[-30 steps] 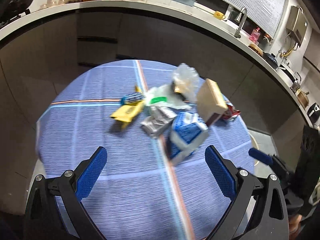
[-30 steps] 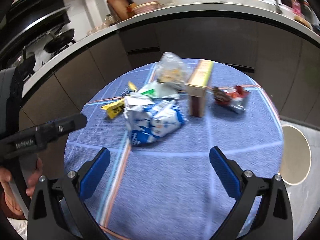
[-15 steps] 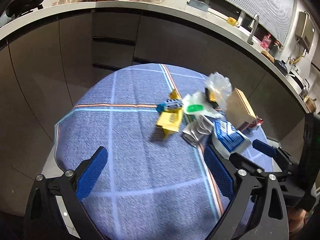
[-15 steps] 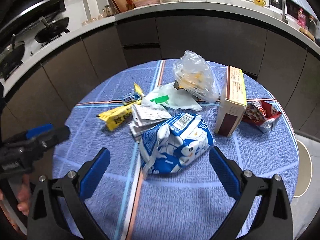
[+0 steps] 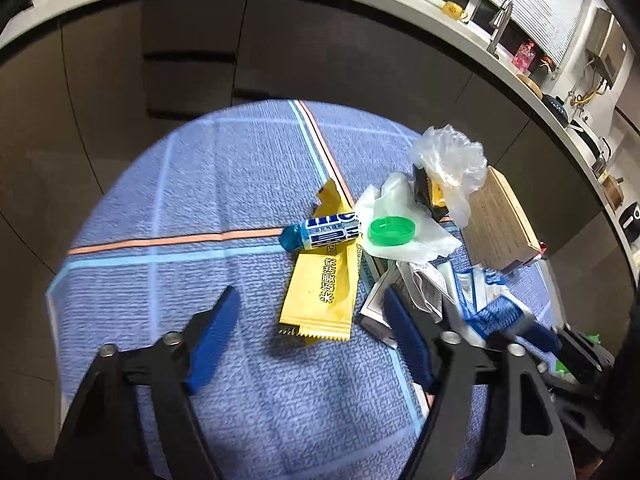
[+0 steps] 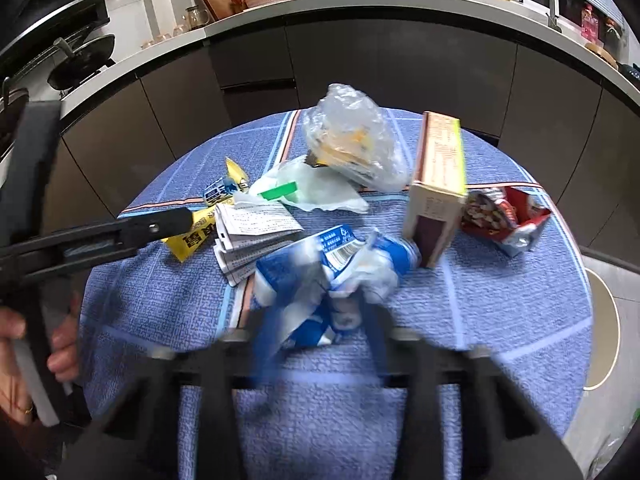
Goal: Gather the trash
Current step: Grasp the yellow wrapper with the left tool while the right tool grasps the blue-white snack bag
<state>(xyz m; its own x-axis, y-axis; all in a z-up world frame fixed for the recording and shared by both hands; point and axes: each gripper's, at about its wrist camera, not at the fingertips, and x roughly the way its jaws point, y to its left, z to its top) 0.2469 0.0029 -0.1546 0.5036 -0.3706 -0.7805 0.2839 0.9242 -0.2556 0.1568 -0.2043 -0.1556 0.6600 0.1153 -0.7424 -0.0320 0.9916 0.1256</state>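
Observation:
A pile of trash lies on a round table with a blue cloth (image 5: 208, 184). My left gripper (image 5: 312, 312) is open just in front of a yellow wrapper (image 5: 324, 284); a blue mint tube (image 5: 320, 234), green lid (image 5: 391, 231) and clear bag (image 5: 452, 164) lie beyond. My right gripper (image 6: 324, 320) is blurred and closed around a crumpled blue-and-white bag (image 6: 332, 264), which also shows in the left wrist view (image 5: 492, 304). A cardboard box (image 6: 438, 176) and a red wrapper (image 6: 504, 216) stand to its right. Folded paper (image 6: 256, 236) lies to its left.
Dark kitchen cabinets and a counter (image 6: 360, 4) curve behind the table. A round pale bin rim (image 6: 604, 336) shows on the floor at the right of the table. The left gripper's arm (image 6: 100, 236) reaches in from the left.
My right gripper has moved forward and shut on the blue-and-white bag. My left gripper has moved closer to the yellow wrapper and its jaws have narrowed.

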